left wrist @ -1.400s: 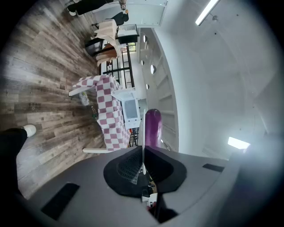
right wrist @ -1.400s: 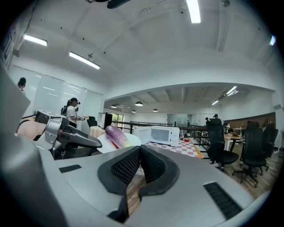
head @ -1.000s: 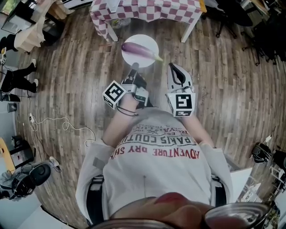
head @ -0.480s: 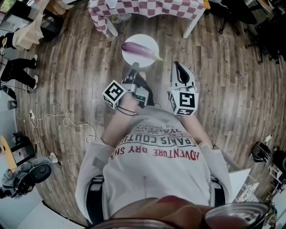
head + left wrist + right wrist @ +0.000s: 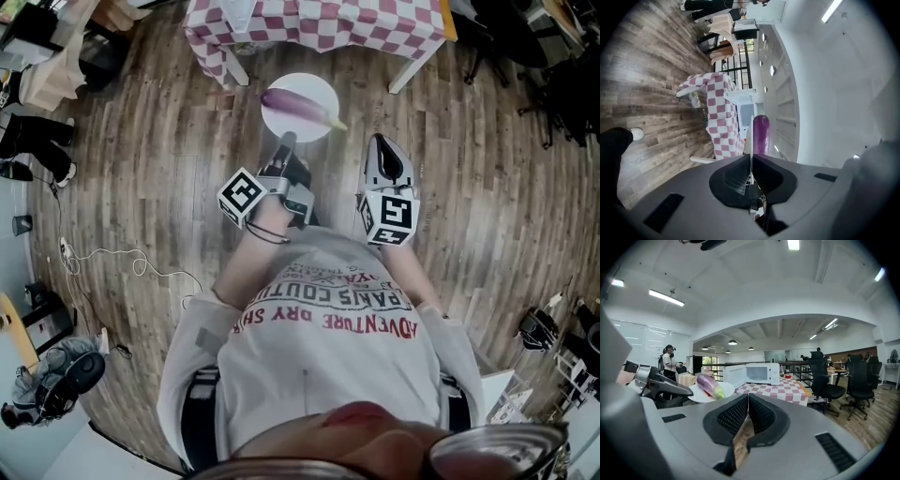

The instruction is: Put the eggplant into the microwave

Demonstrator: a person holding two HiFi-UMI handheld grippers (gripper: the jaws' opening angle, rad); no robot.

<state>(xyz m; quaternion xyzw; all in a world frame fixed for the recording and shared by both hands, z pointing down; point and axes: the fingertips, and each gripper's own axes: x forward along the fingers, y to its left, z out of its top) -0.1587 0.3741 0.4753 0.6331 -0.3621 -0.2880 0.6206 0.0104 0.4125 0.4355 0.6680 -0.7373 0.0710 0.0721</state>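
The white plate [image 5: 314, 87] was pinched at its rim in the left tool [image 5: 286, 142], level, presumably to ferry the eggplant [image 5: 298, 104] to the microwave [image 5: 761, 372] ahead; the right tool [image 5: 386, 157] was closed, empty.

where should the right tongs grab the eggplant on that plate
Across its thick purple middle, coming from above: the eggplant lies flat on the plate, which the left tongs pinch by the rim. The tapered green stem end would likely slip.

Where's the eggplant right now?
In the head view's top centre, the long purple eggplant lies on a round white plate that the left tool grips by its rim, just short of the red-checked table.
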